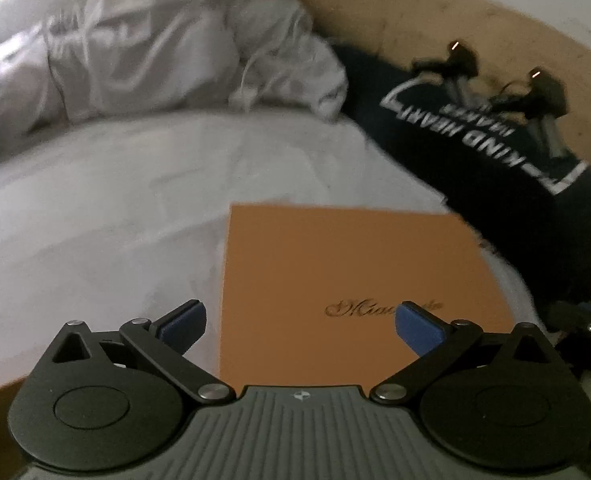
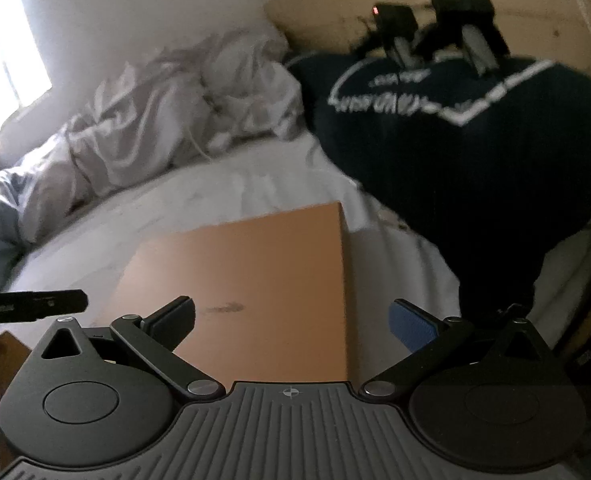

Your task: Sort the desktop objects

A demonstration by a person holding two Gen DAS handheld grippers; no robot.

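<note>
orange box (image 1: 335, 264) with gold script, white sheet (image 1: 95, 208), navy garment (image 2: 455, 152) with white lettering.

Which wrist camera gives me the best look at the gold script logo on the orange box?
The left wrist view. The script logo is sharp enough to show cursive gold lettering on the orange box, though the left gripper hides its end. In the right wrist view the logo is only a blurred smudge.
</note>
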